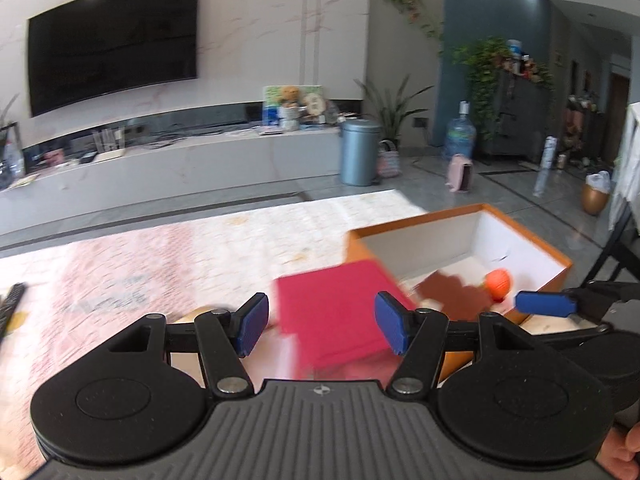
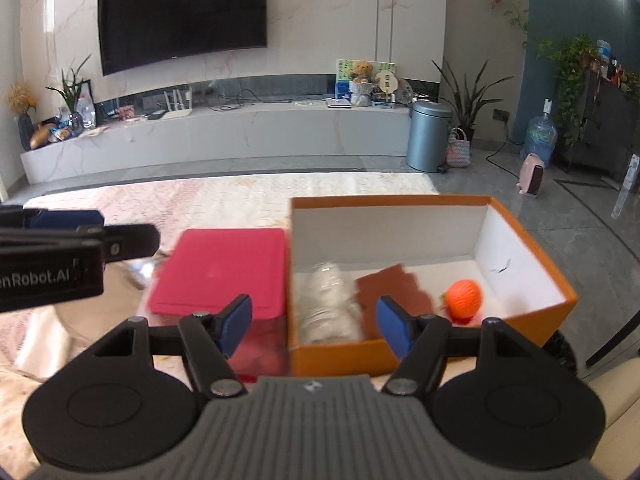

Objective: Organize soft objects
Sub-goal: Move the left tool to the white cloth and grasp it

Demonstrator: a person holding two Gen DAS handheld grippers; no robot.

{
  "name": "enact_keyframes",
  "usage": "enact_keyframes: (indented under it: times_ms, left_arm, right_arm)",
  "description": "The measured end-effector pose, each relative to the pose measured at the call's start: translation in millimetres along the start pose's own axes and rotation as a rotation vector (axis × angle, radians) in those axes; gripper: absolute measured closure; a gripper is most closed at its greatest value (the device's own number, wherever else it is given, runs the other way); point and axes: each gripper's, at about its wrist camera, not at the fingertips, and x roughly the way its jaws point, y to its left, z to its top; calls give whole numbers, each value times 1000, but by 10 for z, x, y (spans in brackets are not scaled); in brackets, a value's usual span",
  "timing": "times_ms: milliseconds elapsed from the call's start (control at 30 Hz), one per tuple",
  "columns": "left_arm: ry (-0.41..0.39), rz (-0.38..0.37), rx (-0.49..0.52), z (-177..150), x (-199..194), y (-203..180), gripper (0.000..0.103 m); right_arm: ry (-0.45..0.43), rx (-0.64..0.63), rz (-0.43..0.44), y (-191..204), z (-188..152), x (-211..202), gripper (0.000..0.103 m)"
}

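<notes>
**Both grippers empty, box half filled**

Spread wide and holding nothing: left gripper point(image 1: 318, 322), blue pads apart over the pink pad point(image 1: 340, 312). Same for the right gripper point(image 2: 316, 326), released above the near wall of the orange box point(image 2: 532, 236).

Inside the box: white fluffy toy point(image 2: 330, 304), brown soft piece point(image 2: 394, 290), orange ball point(image 2: 464, 296), all on the bottom. Just left of the box, touching its side, the pink pad on the patterned surface point(image 2: 224, 196).

Probably next: picking the pink pad. Best approached from one edge, pinched firmly at the rim, lifted clear of the box wall, then lowered flat over the toys. Worth keeping the two grippers apart, since they sit close side by side.
</notes>
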Motion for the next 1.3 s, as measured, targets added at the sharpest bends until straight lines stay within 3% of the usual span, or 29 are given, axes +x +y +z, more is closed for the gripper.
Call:
enact_keyframes:
  times_ms: [333, 667, 800, 1300]
  left_arm:
    - [22, 105, -168, -360, -350, 696, 31]
    - [172, 243, -295, -939, -518, 1407, 31]
    - [209, 259, -356, -1073, -550, 1602, 31]
    - [411, 345, -469, -1198, 227, 2137, 31]
  right_arm:
    - [-3, -12, 25, 554, -301, -119, 34]
    - [46, -61, 74, 915, -506, -11, 34]
    - [67, -81, 93, 1016, -538, 85, 34]
    - [152, -106, 154, 1179, -585, 499, 34]
